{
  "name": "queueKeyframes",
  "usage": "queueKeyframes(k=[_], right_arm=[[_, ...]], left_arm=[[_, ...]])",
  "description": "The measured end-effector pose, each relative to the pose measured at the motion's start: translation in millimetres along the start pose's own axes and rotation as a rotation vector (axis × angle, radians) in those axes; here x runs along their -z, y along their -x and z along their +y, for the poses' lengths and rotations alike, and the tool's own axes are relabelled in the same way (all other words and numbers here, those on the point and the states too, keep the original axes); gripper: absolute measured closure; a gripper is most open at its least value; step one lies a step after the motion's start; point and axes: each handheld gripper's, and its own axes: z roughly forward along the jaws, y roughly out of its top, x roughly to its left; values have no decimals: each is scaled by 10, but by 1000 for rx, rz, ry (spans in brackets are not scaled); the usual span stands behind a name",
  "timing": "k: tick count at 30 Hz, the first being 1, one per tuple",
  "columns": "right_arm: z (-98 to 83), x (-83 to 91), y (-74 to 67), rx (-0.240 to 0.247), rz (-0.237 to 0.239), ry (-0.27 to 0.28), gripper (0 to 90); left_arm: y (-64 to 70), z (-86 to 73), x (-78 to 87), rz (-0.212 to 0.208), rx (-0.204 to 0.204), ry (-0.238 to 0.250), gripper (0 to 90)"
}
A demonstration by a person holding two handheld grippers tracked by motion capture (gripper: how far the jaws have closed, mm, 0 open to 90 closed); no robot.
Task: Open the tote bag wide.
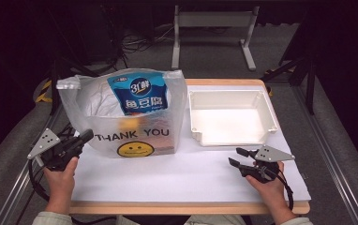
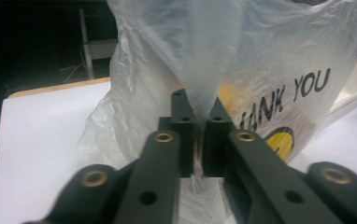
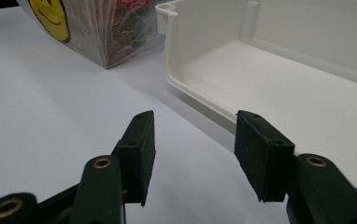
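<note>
Item: clear plastic bag (image 1: 130, 122), "THANK YOU" print, standing at the surface's (image 1: 182, 176) left half beside a white tray (image 1: 233, 117). Left gripper (image 2: 199, 122) – jaws pinched shut on a fold of bag film; lift gently, avoid tearing. Right gripper (image 3: 193, 140) – jaws apart, holding nothing, near the tray. Room: dark, grey floor, a metal stand (image 1: 212, 28) behind.

Clear plastic bag (image 1: 121, 117) upright at table's left; "THANK YOU" smiley print; blue packet (image 1: 140, 93) inside.
</note>
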Motion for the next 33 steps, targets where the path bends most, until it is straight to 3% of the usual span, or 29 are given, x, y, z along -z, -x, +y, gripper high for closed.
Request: queueKeyframes(k=[8, 17, 21, 22, 30, 33], right_arm=[[336, -19, -140, 21, 19, 38, 434], [816, -251, -293, 88, 51, 55, 407], [985, -354, -315, 87, 79, 61, 386], [1086, -455, -332, 76, 93, 70, 369], [1300, -805, -476, 40, 155, 119, 346], [1388, -945, -517, 45, 151, 128, 341]], left_arm=[[8, 10, 8, 8, 1, -4, 898], [-12, 12, -7, 21, 14, -14, 886], [-13, 12, -16, 27, 20, -15, 885], [-15, 13, -18, 26, 21, -15, 886], [-34, 10, -15, 21, 27, -5, 868], [-42, 10, -15, 32, 24, -3, 861]])
